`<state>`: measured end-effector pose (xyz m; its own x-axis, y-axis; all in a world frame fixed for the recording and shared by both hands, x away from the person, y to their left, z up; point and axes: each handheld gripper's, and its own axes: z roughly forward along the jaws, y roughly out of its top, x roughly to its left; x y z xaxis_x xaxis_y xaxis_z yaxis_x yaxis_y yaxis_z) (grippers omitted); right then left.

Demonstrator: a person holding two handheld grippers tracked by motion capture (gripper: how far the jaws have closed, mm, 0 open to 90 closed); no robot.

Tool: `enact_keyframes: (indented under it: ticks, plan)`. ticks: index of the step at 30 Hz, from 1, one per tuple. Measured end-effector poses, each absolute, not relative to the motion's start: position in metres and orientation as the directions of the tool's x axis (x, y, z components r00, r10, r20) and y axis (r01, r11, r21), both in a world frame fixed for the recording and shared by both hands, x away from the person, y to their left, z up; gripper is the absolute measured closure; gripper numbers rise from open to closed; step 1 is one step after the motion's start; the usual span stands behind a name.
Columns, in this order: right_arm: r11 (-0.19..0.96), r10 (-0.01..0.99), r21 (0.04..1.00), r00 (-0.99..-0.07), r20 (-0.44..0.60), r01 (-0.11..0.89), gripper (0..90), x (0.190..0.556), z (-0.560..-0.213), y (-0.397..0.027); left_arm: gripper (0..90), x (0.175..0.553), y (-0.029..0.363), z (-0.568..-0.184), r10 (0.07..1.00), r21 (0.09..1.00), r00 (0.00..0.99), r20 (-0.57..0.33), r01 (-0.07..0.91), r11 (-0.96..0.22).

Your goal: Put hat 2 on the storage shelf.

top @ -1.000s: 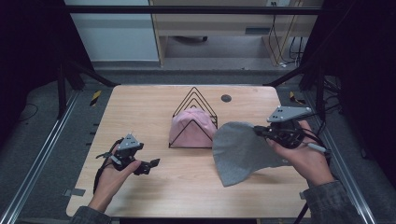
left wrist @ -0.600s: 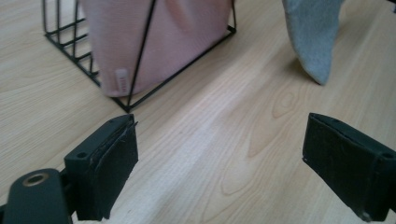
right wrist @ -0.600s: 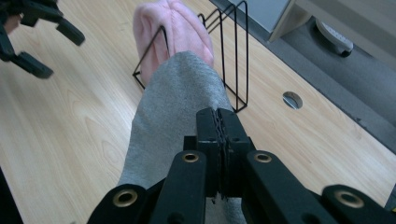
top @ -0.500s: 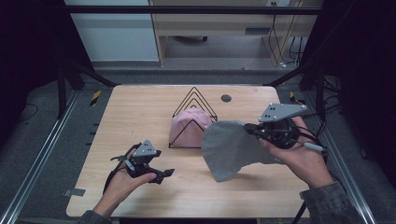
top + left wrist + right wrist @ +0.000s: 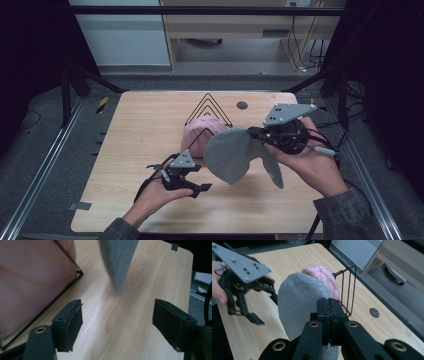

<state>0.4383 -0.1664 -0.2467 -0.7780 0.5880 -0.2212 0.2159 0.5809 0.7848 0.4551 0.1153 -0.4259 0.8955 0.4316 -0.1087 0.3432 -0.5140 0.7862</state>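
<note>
While the grey knit beanie [image 5: 232, 152] is pinched at its edge by the right gripper [image 5: 260, 134], it is held clear of the wooden table [image 5: 145, 125], just in front of the pink beanie [image 5: 200, 132] sitting in the black wire rack [image 5: 207, 102]. It hangs limp, so it is judged light, soft and prone to folding; a second hold on the free hem is best taken. The left gripper [image 5: 197, 180] is seen near it, its jaws apart and lately narrowing, with nothing between them.
</note>
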Motion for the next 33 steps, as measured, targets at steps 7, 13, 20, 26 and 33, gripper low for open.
enact_keyframes:
  ticks: [7,13,20,26,33]
  plan:
    - [0.577,0.581,0.789,-0.785,-0.217,0.209,88.6,0.441,-0.246,-0.160,47.0,0.460,0.097,-0.428,0.434,0.824,0.887,-0.154,0.358,-0.439]
    - [0.574,0.581,0.791,-0.786,-0.212,0.211,88.6,0.441,-0.247,-0.160,61.4,0.464,0.102,-0.430,0.430,0.839,0.880,-0.200,0.381,-0.390]
    - [0.577,0.578,0.789,-0.789,-0.211,0.212,88.6,0.441,-0.248,-0.158,76.3,0.464,0.104,-0.429,0.419,0.840,0.888,-0.189,0.367,-0.399]
    - [0.577,0.580,0.787,-0.788,-0.207,0.218,88.6,0.443,-0.251,-0.159,86.6,0.465,0.110,-0.422,0.424,0.840,0.888,-0.179,0.362,-0.405]
    - [0.543,0.604,0.809,-0.774,-0.190,0.225,88.6,0.446,-0.248,-0.166,86.8,0.466,0.126,-0.388,0.453,0.855,0.880,-0.144,0.340,-0.391]
